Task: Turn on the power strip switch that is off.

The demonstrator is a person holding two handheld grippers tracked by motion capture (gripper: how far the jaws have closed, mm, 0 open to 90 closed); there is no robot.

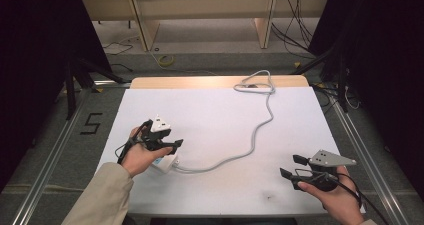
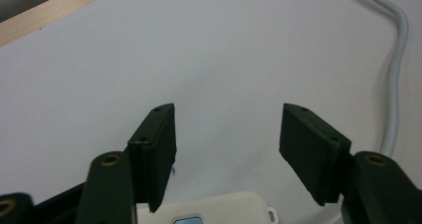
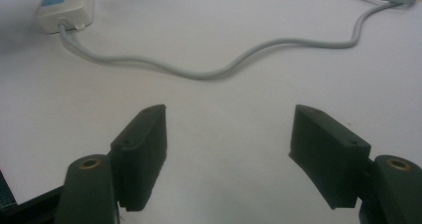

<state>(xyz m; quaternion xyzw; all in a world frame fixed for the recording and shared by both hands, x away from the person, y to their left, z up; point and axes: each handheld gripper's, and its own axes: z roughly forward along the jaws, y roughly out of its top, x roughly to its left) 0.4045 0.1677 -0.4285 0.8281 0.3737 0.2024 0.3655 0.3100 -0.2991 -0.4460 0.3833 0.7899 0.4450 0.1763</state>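
- Your left gripper (image 1: 172,144) sits at the left side of the white table (image 1: 215,120), directly over the white power strip (image 1: 167,162), with your left hand (image 1: 140,155) wrapped around its body.
- In the left gripper view its 2 jaws stand well apart with nothing between the pads (image 2: 157,149); the grip is released. The end of the power strip (image 2: 214,209) lies just below and between them, a blue button showing at the bottom edge, and neither pad touches it.
- The power strip lies flat on the table near its front-left part. Its grey cord (image 1: 250,140) leaves the right end, curves across the middle of the table and runs up to a loop near the far edge, by the bare wooden strip (image 1: 200,81).
- Your right gripper (image 1: 292,166) rests at the front-right part of the table, well apart from the power strip, held in your right hand (image 1: 335,195) and pointing left.
- In the right gripper view its 2 jaws are spread wide over bare table, clasping nothing. The power strip (image 3: 64,5) shows far off at the top left there, with the cord (image 3: 209,73) snaking across above the jaws.
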